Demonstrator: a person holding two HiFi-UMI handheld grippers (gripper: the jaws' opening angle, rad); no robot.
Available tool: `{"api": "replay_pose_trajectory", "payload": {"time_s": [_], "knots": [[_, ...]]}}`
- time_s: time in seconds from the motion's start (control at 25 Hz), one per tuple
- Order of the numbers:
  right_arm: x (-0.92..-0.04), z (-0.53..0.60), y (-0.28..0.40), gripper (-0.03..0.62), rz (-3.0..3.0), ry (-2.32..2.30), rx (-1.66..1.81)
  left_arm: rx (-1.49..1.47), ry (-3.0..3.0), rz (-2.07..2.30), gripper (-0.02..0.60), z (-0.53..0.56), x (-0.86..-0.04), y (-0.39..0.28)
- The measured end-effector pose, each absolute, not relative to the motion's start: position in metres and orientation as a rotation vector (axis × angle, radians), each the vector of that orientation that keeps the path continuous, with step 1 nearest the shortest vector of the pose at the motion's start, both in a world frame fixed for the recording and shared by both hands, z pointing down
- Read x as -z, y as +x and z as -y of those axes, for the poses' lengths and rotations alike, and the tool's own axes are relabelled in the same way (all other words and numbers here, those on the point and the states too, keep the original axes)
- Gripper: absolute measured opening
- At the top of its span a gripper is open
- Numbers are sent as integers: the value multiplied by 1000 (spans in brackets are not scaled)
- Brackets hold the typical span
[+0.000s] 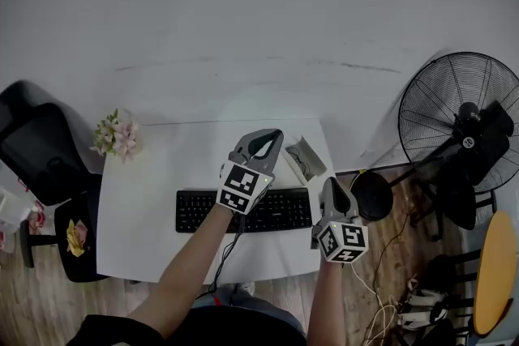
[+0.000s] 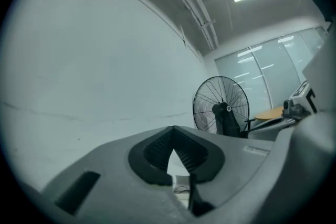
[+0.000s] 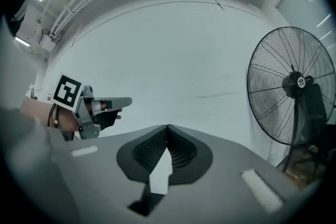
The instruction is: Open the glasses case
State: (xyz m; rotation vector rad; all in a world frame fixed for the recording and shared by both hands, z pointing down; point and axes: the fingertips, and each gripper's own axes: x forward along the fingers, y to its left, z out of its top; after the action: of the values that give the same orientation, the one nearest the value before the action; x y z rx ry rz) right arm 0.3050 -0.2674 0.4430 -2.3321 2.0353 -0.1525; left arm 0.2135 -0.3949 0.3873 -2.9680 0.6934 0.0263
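Note:
The glasses case (image 1: pixel 306 160) lies on the white table (image 1: pixel 162 174) near its far right corner, grey, with its lid standing up and the inside showing. My left gripper (image 1: pixel 271 135) is held above the table just left of the case, jaws shut and empty; in the left gripper view (image 2: pixel 172 129) its tips meet in front of the bare wall. My right gripper (image 1: pixel 331 185) hovers over the table's right edge, nearer to me than the case, also shut with nothing in it (image 3: pixel 168 127). The right gripper view shows the left gripper (image 3: pixel 100 104) to its left.
A black keyboard (image 1: pixel 243 211) lies across the table's near half, under both arms. Pink flowers (image 1: pixel 117 135) stand at the far left corner. A standing fan (image 1: pixel 458 126) and a black round base (image 1: pixel 371 194) are to the right of the table, a black chair (image 1: pixel 40 150) to the left.

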Motion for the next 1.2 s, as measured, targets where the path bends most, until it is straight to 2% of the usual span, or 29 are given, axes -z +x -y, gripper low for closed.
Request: {"api": "replay_pose_trajectory", "payload": {"time_s": [0.4, 1.2], "knots": [[-425, 255, 298, 12, -2002, -2307, 84, -38, -3003, -807, 8, 359, -409, 156], [-421, 247, 291, 11, -1987, -2282, 71, -24, -2955, -793, 8, 344, -401, 148]]}}
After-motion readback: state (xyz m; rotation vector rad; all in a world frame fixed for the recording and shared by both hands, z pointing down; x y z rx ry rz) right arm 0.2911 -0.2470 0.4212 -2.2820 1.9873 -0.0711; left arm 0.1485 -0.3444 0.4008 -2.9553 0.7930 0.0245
